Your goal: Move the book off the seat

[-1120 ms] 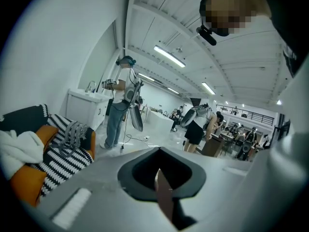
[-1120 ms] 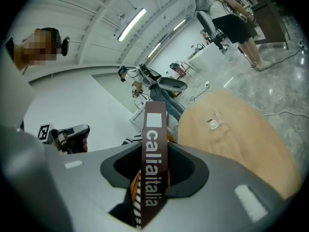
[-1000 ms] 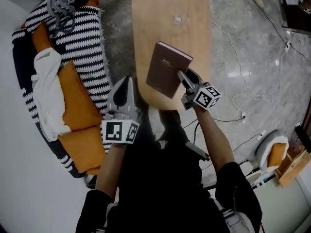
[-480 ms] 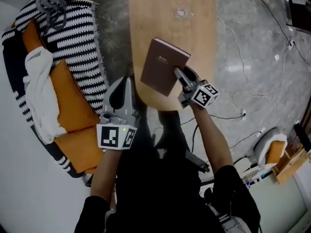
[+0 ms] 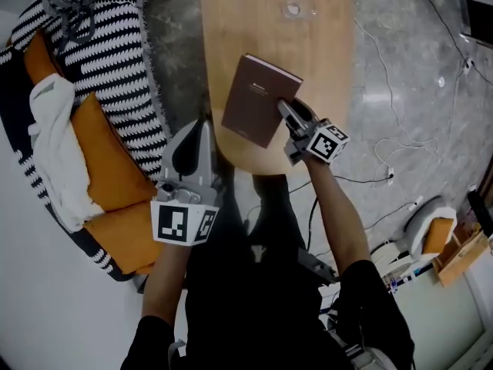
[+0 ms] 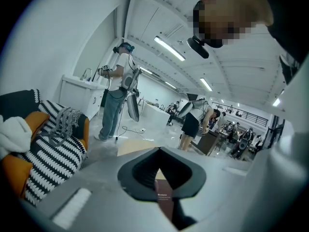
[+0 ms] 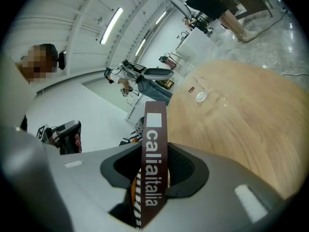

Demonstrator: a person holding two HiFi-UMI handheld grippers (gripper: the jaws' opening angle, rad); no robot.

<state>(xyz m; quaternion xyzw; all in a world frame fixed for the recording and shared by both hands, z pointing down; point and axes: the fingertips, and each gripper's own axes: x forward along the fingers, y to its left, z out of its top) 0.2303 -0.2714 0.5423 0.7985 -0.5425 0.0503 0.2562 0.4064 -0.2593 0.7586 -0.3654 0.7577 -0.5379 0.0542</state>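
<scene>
The book [image 5: 260, 100] has a matt, dark-brown cover that looks like smooth card. The table [image 5: 308, 52] is pale wood, smooth with a soft sheen. The floor [image 5: 400, 91] is glossy grey veined stone. The black-and-white throw [image 5: 115, 60] is coarse knit, the cushions [image 5: 112, 172] matt orange cloth, and the white cloth [image 5: 58, 149] soft and crumpled.

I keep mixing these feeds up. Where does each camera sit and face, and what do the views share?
Head view: on the person's head, facing steeply down at table, book, sofa; both forearms, left gripper and right gripper show.
Left gripper view: on the left gripper, facing along its shut jaws into the room; only jaws show.
Right gripper view: on the right gripper, facing across the table; its jaws grip the book, spine facing the lens.
Shared: book and table, in all three.
</scene>
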